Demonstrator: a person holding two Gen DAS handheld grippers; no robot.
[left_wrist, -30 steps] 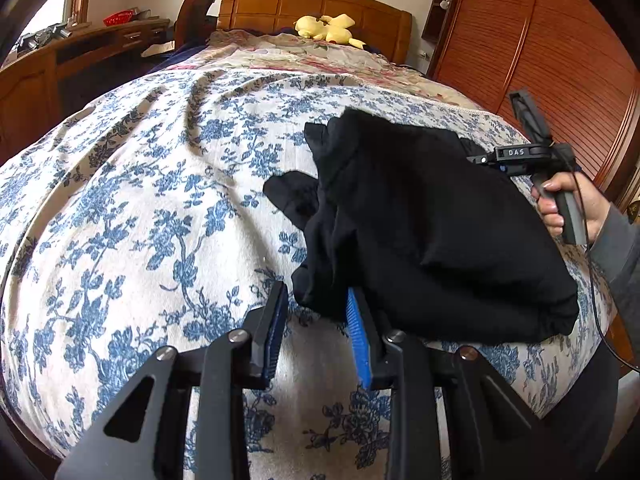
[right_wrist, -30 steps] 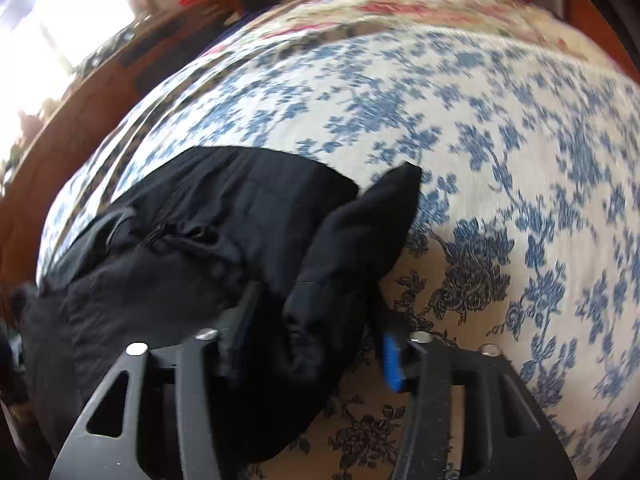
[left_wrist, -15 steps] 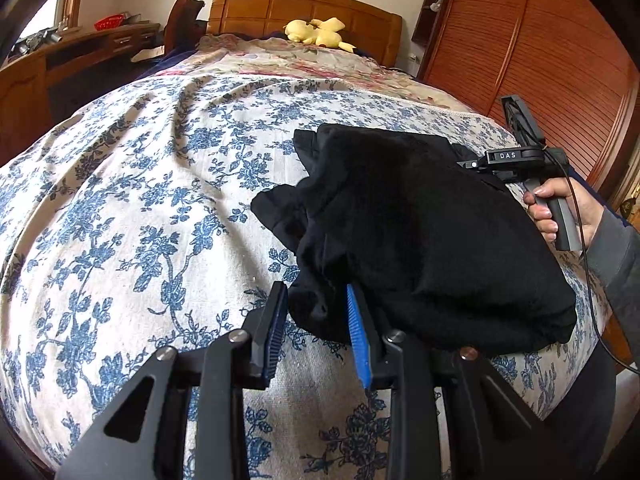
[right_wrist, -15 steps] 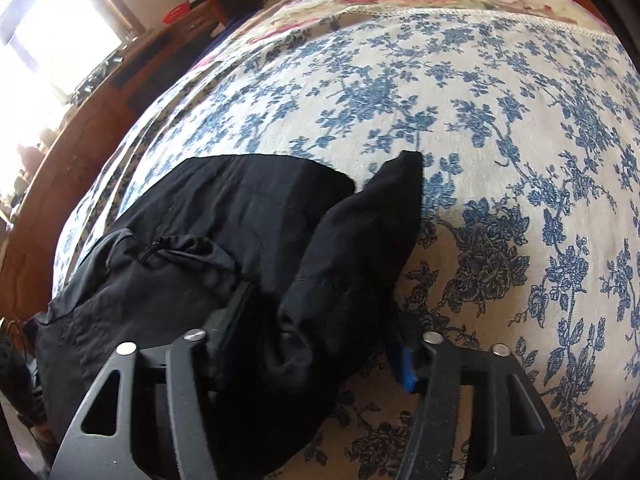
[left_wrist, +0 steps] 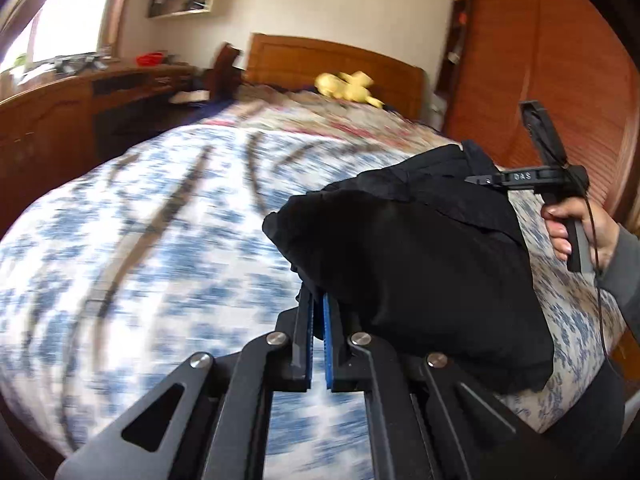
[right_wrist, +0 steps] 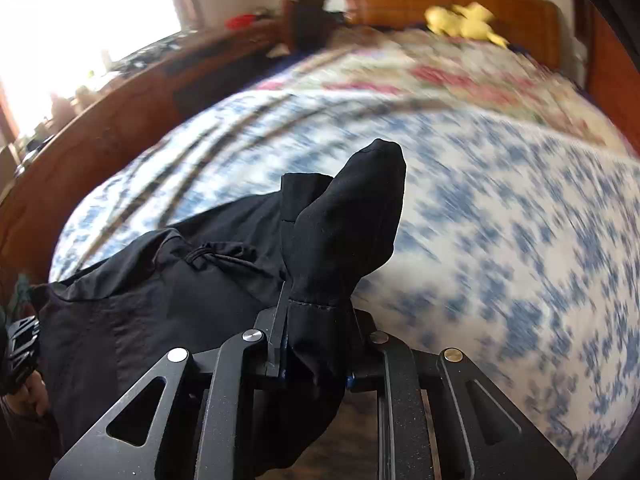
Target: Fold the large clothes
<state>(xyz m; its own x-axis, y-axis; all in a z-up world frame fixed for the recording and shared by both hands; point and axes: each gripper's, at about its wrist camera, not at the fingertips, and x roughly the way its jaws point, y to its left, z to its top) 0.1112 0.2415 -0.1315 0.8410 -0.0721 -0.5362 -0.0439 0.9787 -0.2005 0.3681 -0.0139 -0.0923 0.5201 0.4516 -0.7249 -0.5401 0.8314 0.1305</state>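
open bedspread (left_wrist: 132, 248) left, wardrobe (left_wrist: 560, 80) close right

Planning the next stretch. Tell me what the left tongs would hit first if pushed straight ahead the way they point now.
The left tongs are already shut on the black garment, so that bunched cloth is first in line. Beyond it lies the flowered bedspread; depth there is unclear because the picture is blurred.
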